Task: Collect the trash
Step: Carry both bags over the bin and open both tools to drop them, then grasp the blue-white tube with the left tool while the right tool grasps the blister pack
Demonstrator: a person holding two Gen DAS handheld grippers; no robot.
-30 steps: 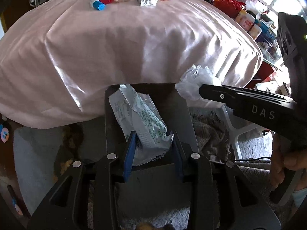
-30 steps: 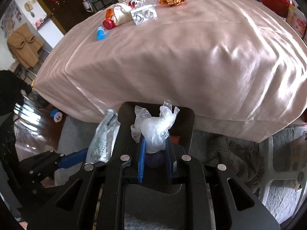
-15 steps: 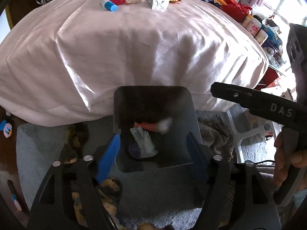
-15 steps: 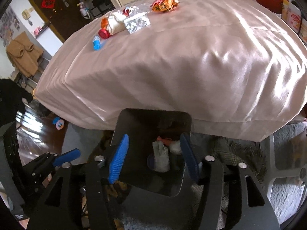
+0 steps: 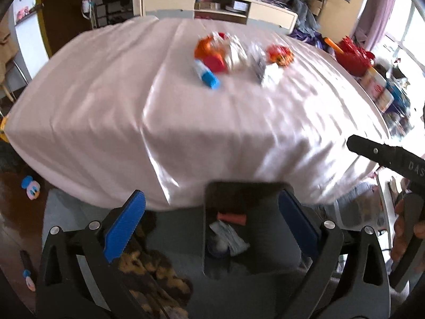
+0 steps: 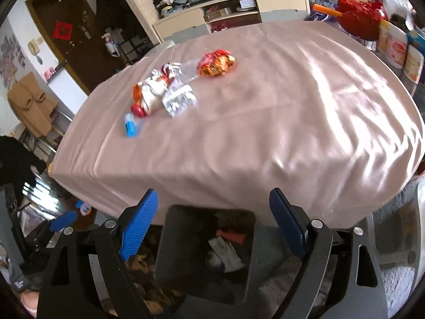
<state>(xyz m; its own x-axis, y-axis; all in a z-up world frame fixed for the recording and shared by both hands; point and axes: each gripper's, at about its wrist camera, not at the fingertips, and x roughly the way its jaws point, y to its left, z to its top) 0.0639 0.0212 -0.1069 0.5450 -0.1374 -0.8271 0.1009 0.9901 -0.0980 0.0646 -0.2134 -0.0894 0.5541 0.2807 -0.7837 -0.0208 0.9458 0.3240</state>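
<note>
Pink-clothed table (image 6: 265, 133) bearing remaining trash (image 6: 164, 93) far from the floor bin (image 6: 164, 239); both grippers, left (image 5: 212, 228) and right (image 6: 212, 226), are hanging with jaws just opening, empty, risking light wrappers slipping during the long carry.

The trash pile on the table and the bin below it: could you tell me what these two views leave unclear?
- Trash pile, left wrist view: motion blur smears the pieces; no labels readable.
- Bin, both views: the bottom is dark, and only a red piece and a white wrapper show.
- Right gripper, left wrist view: cut off by the right edge.
</note>
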